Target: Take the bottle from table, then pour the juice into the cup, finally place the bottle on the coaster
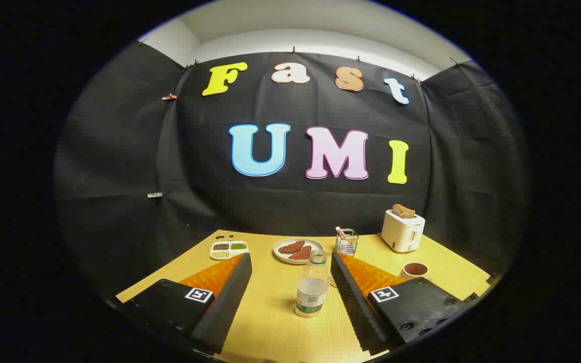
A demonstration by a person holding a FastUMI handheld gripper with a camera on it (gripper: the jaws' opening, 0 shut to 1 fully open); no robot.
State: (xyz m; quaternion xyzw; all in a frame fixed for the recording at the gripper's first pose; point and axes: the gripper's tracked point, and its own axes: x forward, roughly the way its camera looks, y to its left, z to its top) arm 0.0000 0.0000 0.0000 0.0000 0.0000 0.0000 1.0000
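Right finger hides the cup's lower left and part of the wire holder's base. Tray contents too small to ID. Bottle label unreadable.

Bright overhead light, sharp centre, fisheye bending at edges, perhaps slight rim blur

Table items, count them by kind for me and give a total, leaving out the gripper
Bottle, upright between the open gripper fingers, nearer the right one, neither touching: 1
Cup: 1
Toaster with bread: 1
Plate of food: 1
Divided dish: 1
Wire holder: 1
Total: 6
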